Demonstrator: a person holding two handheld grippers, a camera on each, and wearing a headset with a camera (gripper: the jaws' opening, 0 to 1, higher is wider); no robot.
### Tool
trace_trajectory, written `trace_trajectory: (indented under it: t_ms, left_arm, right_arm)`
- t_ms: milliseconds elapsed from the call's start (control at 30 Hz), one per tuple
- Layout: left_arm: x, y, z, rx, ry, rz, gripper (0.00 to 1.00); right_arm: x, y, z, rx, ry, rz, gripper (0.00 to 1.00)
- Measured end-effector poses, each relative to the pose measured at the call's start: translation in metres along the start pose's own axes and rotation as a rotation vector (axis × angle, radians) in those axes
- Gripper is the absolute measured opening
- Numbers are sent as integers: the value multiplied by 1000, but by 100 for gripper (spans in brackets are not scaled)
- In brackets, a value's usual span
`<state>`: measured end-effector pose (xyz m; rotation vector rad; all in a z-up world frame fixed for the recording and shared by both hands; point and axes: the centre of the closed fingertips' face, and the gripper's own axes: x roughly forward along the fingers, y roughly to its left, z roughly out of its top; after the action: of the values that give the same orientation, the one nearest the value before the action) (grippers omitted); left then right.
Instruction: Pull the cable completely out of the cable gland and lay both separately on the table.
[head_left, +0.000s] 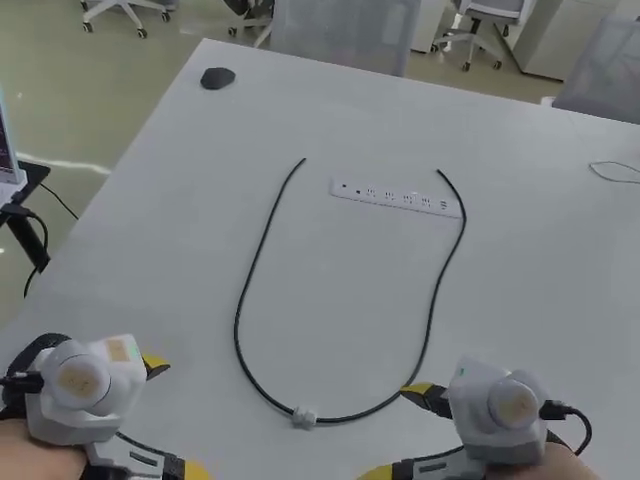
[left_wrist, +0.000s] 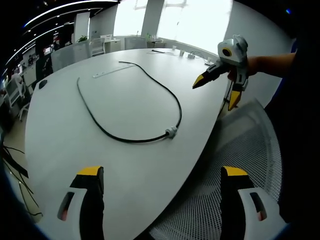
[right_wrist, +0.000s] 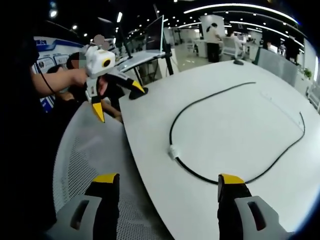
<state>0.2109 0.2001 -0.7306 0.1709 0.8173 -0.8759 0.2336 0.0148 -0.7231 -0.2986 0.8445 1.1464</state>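
My left claw (left_wrist: 161, 172) and right claw (right_wrist: 168, 178) both gape wide, holding nothing, at the near edge of the white surface (head_left: 340, 290). Black cable (head_left: 238, 318) lies in a U on it, threaded through the small white cable gland (head_left: 304, 416) at the bend, between my claws.

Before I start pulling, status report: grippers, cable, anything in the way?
Both open, empty: left gripper, right gripper. The gland sits on the cable, mid-loop, untouched. A power strip between cable ends, clear of gland.

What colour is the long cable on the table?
The cable is black, with a white cable gland on it; clearest in the head view.
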Motion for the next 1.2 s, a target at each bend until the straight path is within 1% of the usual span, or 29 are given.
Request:
trace_trajectory:
  t_ms: [67, 167, 233, 300, 400, 433, 567, 700, 767, 800, 1033, 1200]
  left_arm:
    - [1, -1, 1, 3, 0, 1, 97]
    - [4, 1, 1, -11, -6, 6, 98]
    - [5, 0, 2, -10, -8, 9, 99]
    - [5, -2, 7, 2, -26, 9, 99]
    - [7, -5, 9, 7, -29, 9, 99]
    - [7, -4, 10, 13, -32, 12, 98]
    - [9, -5, 9, 23, -18, 14, 99]
    - [9, -4, 9, 25, -16, 15, 98]
    - [9, -4, 9, 19, -16, 14, 97]
    - [10, -4, 9, 15, -13, 13, 97]
    - [13, -7, 4, 17, -3, 4, 96]
    - [13, -8, 2, 12, 0, -2, 96]
  right_arm:
    - [5, -2, 5, -9, 1, -2, 81]
    - [14, -6, 12, -17, -1, -6, 80]
    - [18, -6, 12, -18, 11, -2, 77]
    - [19, -7, 15, -13, 19, -11, 75]
    - [22, -5, 19, -4, 17, 2, 72]
    - [25, -4, 18, -13, 25, 7, 70]
    - [34, -4, 13, -53, 66, 15, 64]
    - [43, -7, 11, -73, 87, 16, 58]
    - [48, -10, 8, -87, 113, 14, 56]
    - [50, -11, 8, -106, 120, 15, 55]
    - [64, -14, 11, -121, 137, 29, 47]
    - [74, -13, 7, -152, 169, 42, 40]
